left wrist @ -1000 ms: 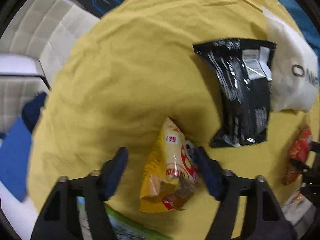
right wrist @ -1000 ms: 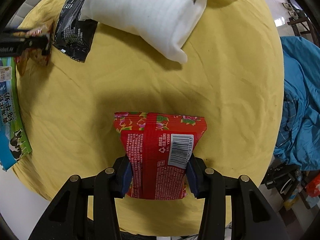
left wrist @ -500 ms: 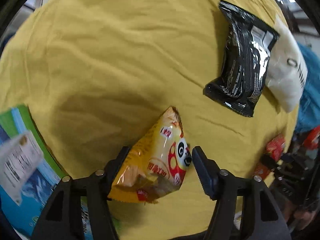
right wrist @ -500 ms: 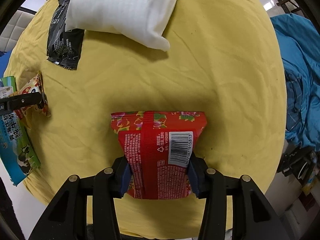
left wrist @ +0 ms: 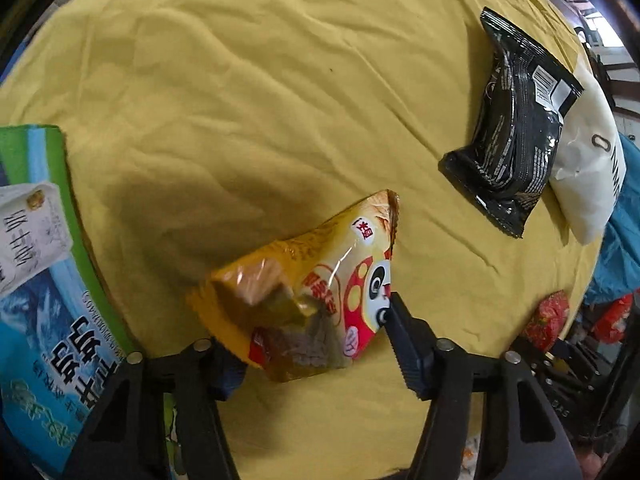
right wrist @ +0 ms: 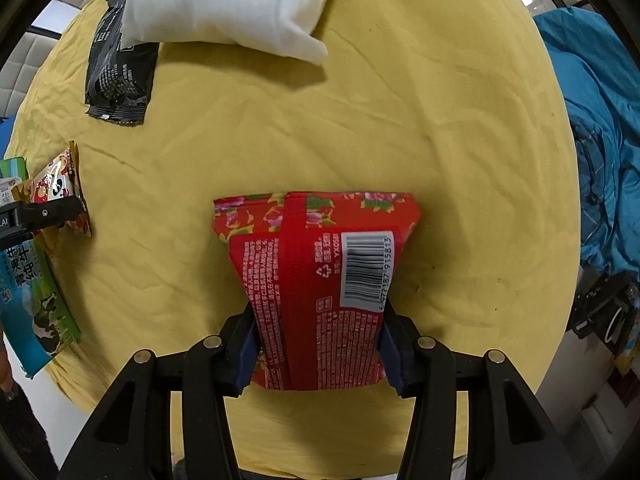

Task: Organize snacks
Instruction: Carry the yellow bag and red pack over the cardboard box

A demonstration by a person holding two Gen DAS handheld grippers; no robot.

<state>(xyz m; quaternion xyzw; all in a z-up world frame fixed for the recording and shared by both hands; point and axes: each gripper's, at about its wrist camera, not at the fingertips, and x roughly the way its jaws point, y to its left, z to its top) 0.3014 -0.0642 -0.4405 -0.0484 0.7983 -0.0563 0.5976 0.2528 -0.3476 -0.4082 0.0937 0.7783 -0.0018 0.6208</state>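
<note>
Yellow crinkly cloth covers the round desk [right wrist: 400, 128]; both hand-held grippers point steeply down. The left hand-held gripper [left wrist: 316, 332], jaws just closing, pinches a glossy yellow snack bag [left wrist: 304, 288], its lower edge hidden; the right hand-held gripper [right wrist: 320, 344], jaws easing apart, clasps a red foil packet [right wrist: 320, 280] above the desk's near edge.

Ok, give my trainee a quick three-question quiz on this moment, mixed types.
1. True or false: the black packet lies partly under the white pillow.
2. Which does the left gripper hold? A) red packet B) yellow panda packet C) milk box
3. Fill in: the label on the red packet in the right gripper shows a ____.

Key: 1 true. 2 B, the yellow panda packet, jaws just closing on it. 3 barcode; those jaws have just been opening, pads on the packet.
</note>
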